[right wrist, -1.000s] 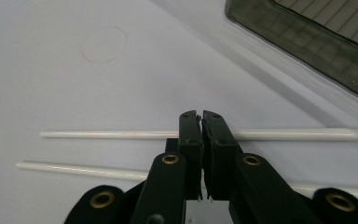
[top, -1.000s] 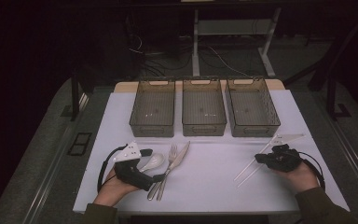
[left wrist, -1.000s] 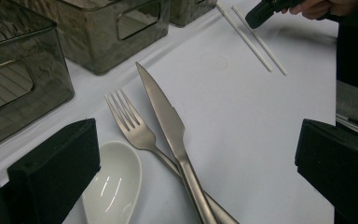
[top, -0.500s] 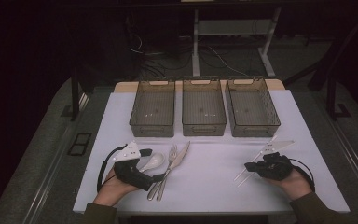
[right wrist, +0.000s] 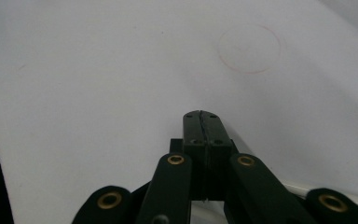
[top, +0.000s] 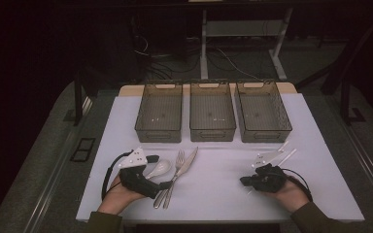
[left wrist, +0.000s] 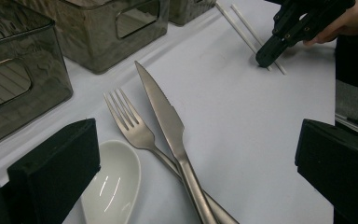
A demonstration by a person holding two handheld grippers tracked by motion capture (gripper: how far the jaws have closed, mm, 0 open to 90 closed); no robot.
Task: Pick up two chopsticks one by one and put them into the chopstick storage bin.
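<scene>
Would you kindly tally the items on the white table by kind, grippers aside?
Bins: 3
White chopsticks: 2
Forks: 1
Knives: 1
White spoons: 1
Total: 8

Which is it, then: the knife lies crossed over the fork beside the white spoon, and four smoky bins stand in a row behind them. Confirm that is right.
One thing is wrong: the count of bins. The high view shows three smoky bins in a row, not four. The rest holds: in the left gripper view the knife lies crossed over the fork, beside the white spoon.
</scene>
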